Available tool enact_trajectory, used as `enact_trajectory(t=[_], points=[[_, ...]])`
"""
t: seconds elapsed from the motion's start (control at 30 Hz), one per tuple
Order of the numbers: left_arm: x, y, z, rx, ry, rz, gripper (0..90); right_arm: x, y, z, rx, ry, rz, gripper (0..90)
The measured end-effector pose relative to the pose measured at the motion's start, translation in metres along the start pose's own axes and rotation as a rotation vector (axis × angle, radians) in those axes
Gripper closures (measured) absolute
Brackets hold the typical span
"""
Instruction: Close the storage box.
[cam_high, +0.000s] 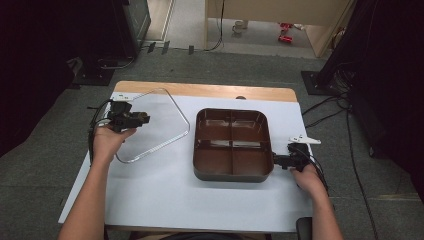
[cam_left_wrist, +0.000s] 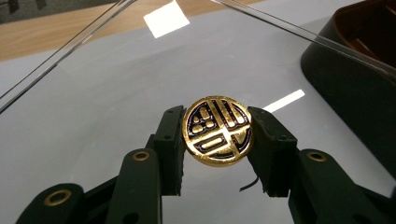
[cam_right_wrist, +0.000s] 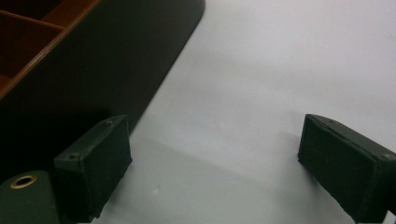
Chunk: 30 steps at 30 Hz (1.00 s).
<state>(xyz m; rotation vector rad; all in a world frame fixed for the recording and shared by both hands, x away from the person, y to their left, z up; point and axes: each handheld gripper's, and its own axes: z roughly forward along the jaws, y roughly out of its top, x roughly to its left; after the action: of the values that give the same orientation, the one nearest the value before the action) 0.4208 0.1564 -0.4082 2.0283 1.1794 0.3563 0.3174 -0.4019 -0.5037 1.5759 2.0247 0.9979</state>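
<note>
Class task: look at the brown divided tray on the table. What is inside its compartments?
The four compartments of the brown tray look bare in the high view. Its clear lid is off, held left of it by the gold knob in the left gripper. Near-wall corners are shadowed.

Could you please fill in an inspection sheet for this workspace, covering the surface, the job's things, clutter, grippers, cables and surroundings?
Surface: white table with a bare wooden strip along its far edge.
Job's things: clear lid held by its gold knob, tilted beside the brown tray, which has four compartments, nothing seen in them.
Clutter: small white part on the table by the tray's right side.
Grippers: left gripper shut on the knob; right gripper open, low over the table beside the tray's corner.
Cables: black cables trail from both grippers; more lie on the floor at right.
Surroundings: grey carpet, dark equipment stands, an open doorway beyond.
</note>
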Motion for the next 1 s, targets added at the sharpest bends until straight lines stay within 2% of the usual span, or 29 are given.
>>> enact_trajectory(t=[0.3,0.47,0.67,0.7,0.73,0.77,0.87,0.9,0.93,0.97,1.0], points=[[-0.016,0.012,-0.013,-0.014,-0.040,0.037,59.5,0.000,0.000,0.000,0.000,0.000,0.000,8.8],[-0.032,0.021,-0.018,-0.020,-0.067,0.070,59.5,0.000,0.000,0.000,0.000,0.000,0.000,8.8],[-0.057,0.032,-0.022,-0.040,-0.130,0.122,59.5,0.000,0.000,0.000,0.000,0.000,-0.002,8.9],[-0.057,0.032,-0.022,-0.040,-0.130,0.122,59.5,0.000,0.000,0.000,0.000,0.000,-0.002,8.9],[-0.066,0.035,-0.022,-0.040,-0.146,0.138,59.5,0.000,0.000,0.000,0.000,0.000,-0.001,8.8],[-0.066,0.035,-0.022,-0.040,-0.146,0.138,59.5,0.000,0.000,0.000,0.000,0.000,-0.001,8.8],[-0.080,0.038,-0.017,-0.032,-0.175,0.163,59.5,0.000,0.000,0.000,0.000,0.000,-0.001,8.9],[-0.080,0.038,-0.017,-0.032,-0.175,0.163,59.4,0.000,0.000,0.000,0.000,0.000,-0.001,8.9],[-0.088,0.039,-0.012,-0.023,-0.201,0.181,59.5,0.000,0.000,0.000,0.002,0.000,0.002,8.8],[-0.088,0.039,-0.012,-0.023,-0.201,0.181,59.5,0.000,0.000,0.000,0.002,0.000,0.002,8.8],[-0.095,0.040,-0.008,-0.016,-0.217,0.190,59.5,0.000,0.000,0.000,0.003,0.001,0.002,8.9]])
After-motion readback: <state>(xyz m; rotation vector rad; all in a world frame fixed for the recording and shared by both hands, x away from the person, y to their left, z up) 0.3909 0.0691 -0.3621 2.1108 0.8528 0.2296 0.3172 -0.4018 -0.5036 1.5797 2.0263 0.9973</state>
